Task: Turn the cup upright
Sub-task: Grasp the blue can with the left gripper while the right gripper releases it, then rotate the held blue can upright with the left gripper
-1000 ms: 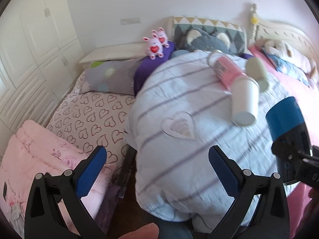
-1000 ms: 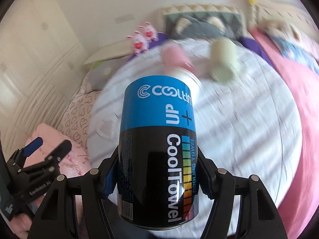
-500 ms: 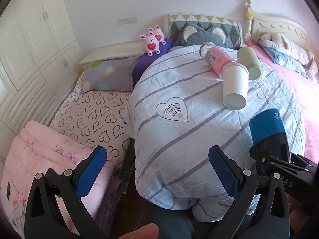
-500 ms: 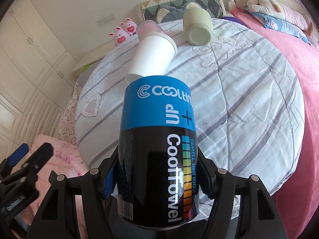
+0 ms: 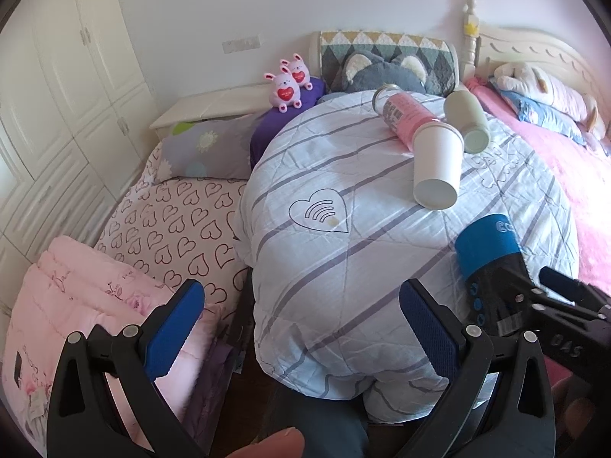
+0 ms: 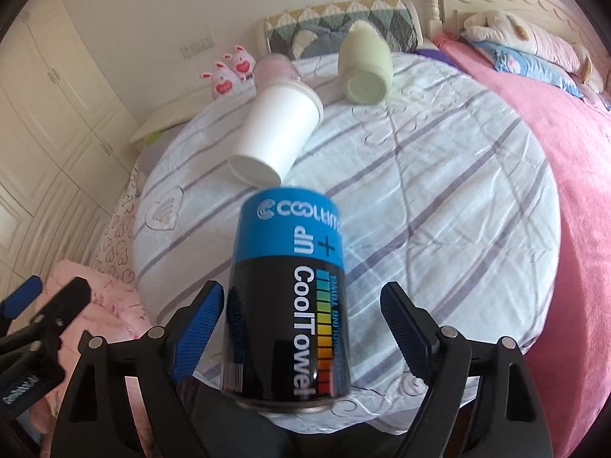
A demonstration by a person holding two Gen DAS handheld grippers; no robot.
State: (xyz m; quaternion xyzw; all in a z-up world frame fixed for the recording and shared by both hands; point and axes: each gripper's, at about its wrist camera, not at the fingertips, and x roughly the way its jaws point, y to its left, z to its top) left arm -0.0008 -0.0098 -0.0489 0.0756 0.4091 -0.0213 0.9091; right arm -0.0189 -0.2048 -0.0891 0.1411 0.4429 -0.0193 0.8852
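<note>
A blue and black "CoolTowel" can [image 6: 288, 290] sits between the fingers of my right gripper [image 6: 296, 324], whose jaws now stand open, apart from its sides. It also shows in the left wrist view [image 5: 488, 263] at the near edge of the striped quilt [image 5: 343, 259]. A white paper cup [image 5: 437, 168] lies on its side on the quilt, base toward me; it shows in the right wrist view [image 6: 277, 135] too. My left gripper [image 5: 301, 313] is open and empty over the bed's near left edge.
A pink bottle [image 5: 406, 116] and a pale green cup [image 5: 467, 122] lie on their sides behind the white cup. Plush toys [image 5: 286, 86], pillows [image 5: 208, 149] and a headboard [image 5: 534, 57] are at the back. A folded pink blanket [image 5: 76, 294] lies at left, a pink cover [image 6: 573, 152] at right.
My right gripper's jaws have opened away from the can, which now leans slightly and sits lower. The left gripper has stayed open and nearly still.
</note>
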